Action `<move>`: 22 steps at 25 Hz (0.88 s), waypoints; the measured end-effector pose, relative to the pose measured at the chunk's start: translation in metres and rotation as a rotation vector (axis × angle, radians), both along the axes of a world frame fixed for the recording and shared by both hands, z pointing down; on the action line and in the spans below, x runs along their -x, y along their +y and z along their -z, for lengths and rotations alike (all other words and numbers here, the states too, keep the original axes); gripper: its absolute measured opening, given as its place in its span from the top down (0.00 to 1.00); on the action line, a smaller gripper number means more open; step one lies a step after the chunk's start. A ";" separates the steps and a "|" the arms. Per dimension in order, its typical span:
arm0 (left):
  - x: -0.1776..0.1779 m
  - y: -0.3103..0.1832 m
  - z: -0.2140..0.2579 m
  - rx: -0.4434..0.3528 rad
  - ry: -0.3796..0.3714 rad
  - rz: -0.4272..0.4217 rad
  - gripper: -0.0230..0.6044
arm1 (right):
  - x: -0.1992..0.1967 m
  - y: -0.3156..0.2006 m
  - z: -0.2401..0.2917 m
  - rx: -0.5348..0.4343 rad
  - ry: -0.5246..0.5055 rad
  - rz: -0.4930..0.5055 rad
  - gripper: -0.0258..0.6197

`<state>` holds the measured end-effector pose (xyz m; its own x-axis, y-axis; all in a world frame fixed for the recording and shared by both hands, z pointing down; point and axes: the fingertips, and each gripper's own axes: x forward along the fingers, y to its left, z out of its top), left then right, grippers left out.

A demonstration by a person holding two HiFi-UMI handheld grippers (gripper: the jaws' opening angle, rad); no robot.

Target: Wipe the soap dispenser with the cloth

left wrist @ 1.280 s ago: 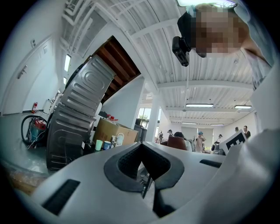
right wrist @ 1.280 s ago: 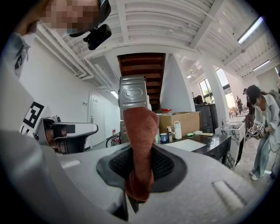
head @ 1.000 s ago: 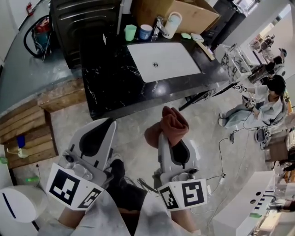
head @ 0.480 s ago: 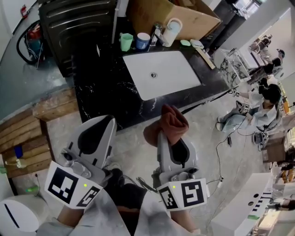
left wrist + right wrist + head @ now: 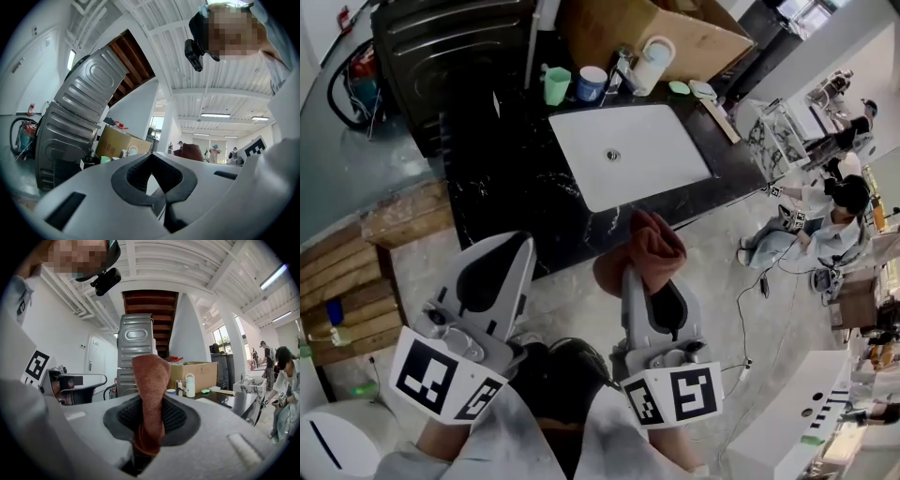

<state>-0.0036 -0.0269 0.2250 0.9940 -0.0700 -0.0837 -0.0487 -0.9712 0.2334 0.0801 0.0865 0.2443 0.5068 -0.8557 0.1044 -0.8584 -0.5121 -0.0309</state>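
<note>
Both grippers are held low and close in front of the person's body, side by side over the floor (image 5: 748, 251), tips aimed toward the black counter (image 5: 511, 178) and stopping short of its near edge. The left gripper (image 5: 521, 249) sits a little out to the left; its own view shows the two jaws brought together, dark pads meeting in a V, with nothing caught between them. The right gripper (image 5: 633, 281) has its jaws pinched onto the rust-brown cloth (image 5: 652, 246); the cloth is clamped near its lower end between the ribbed pads and stands up past the fingertips as a loosely folded bundle, leaning slightly forward. The soap dispenser (image 5: 652, 58), a white bottle, stands upright at the back of the counter, just beside the faucet (image 5: 622, 64) and behind the white sink (image 5: 675, 164). It is well apart from the cloth and from both grippers, the whole sink lying between them. A green cup (image 5: 556, 84) and a blue-and-white cup (image 5: 592, 82) stand left of the faucet; a cardboard box (image 5: 694, 28) sits behind the dispenser.
</note>
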 end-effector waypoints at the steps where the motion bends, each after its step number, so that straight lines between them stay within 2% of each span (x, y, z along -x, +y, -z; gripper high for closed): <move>1: 0.000 -0.002 -0.001 0.004 -0.001 0.005 0.96 | 0.000 -0.002 0.000 0.003 -0.001 0.003 0.84; 11: -0.011 -0.016 -0.007 0.019 -0.009 0.048 0.96 | -0.025 -0.017 -0.001 0.002 0.010 0.027 0.84; 22: -0.039 -0.045 -0.005 0.020 -0.027 0.200 0.96 | -0.074 -0.057 -0.005 -0.008 -0.027 0.155 0.84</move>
<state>0.0350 -0.0716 0.2301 0.9619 -0.2679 -0.0534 -0.2470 -0.9365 0.2488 0.1546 0.0296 0.2498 0.3655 -0.9244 0.1090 -0.9259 -0.3731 -0.0592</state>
